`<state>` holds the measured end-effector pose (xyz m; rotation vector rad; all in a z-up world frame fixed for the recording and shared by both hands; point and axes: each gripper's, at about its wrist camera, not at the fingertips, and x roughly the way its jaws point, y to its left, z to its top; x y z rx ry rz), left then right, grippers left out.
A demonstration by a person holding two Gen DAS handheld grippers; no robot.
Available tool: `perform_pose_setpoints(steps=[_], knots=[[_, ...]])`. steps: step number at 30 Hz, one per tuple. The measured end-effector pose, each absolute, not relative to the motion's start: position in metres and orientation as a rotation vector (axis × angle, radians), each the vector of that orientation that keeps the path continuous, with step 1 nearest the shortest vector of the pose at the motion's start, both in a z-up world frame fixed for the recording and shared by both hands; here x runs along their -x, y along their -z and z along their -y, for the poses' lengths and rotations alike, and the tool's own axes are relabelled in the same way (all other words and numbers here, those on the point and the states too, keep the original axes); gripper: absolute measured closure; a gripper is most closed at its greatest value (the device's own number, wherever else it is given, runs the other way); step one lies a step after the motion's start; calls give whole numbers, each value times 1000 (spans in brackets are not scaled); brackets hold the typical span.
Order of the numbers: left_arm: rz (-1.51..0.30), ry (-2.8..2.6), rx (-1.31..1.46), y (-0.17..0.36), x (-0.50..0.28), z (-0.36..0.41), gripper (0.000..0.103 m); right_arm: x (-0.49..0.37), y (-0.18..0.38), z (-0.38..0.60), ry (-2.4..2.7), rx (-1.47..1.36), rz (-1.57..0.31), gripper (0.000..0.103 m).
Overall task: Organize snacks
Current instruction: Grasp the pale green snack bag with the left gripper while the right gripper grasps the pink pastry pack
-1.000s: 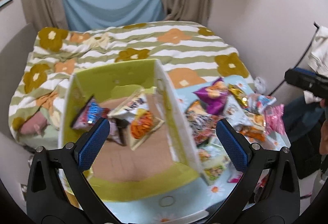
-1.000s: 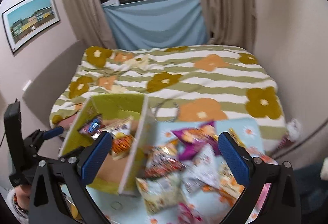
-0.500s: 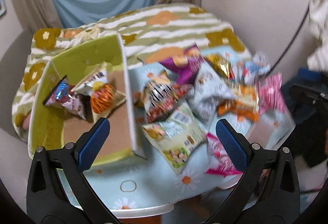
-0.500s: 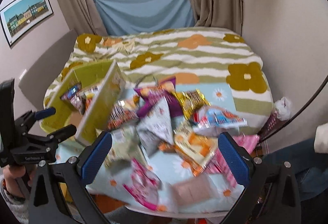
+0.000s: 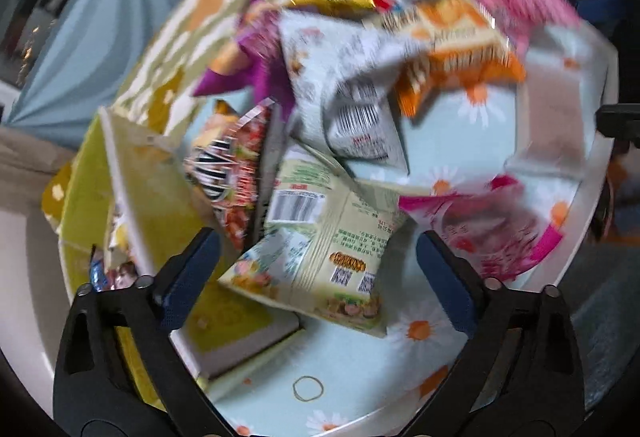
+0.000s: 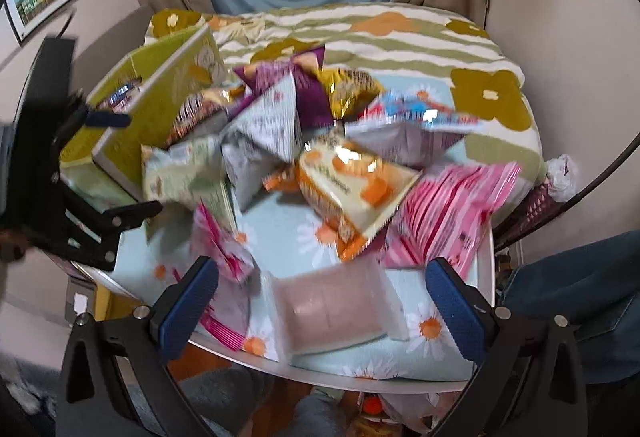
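A heap of snack bags covers a table with a daisy cloth (image 5: 360, 377). My left gripper (image 5: 316, 265) points down at a pale green bag (image 5: 320, 237), which lies between its fingers. Its jaws are closing, but the pads stay clear of the bag. Left of it stands a yellow-green box (image 5: 160, 189) with a few snacks (image 5: 108, 269) inside. My right gripper (image 6: 320, 305) is open above a flat pinkish-brown packet (image 6: 332, 313) at the table's (image 6: 288, 221) near edge. The right wrist view also shows the left gripper (image 6: 120, 165) beside the box (image 6: 160, 93).
The heap holds a purple bag (image 5: 256, 53), a white bag (image 5: 340, 77), an orange bag (image 6: 352, 181), a pink striped bag (image 6: 448, 213) and a magenta bag (image 5: 500, 237). A bed with a flowered blanket (image 6: 400, 37) lies behind. A person's jeans leg (image 6: 580, 297) is at the right.
Both grippers have dropped toward the table. The left one rolled and swung from above the box to the green bag. The right one came down over the pinkish-brown packet.
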<state>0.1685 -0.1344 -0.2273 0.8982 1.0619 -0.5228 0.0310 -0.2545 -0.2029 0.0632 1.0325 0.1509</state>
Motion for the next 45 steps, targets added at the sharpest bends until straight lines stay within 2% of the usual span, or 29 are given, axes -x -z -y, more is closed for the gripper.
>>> perform_pose_setpoints(steps=[4, 9, 14, 19, 45], knots=[[-1133, 523, -914, 247, -182, 137, 12, -30, 222, 255, -143, -54, -1062, 0], [-1157, 535, -967, 260, -187, 143, 15, -28, 235, 256, -150, -40, -1081, 0], [-1169, 535, -993, 269, -191, 146, 37, -26, 247, 252, -156, -5, -1104, 0], [-1174, 545, -956, 266, -178, 139, 45, -27, 257, 248, -168, 42, -1123, 0], [-1157, 466, -890, 244, -133, 113, 48, -40, 288, 226, -259, 216, -1157, 0]])
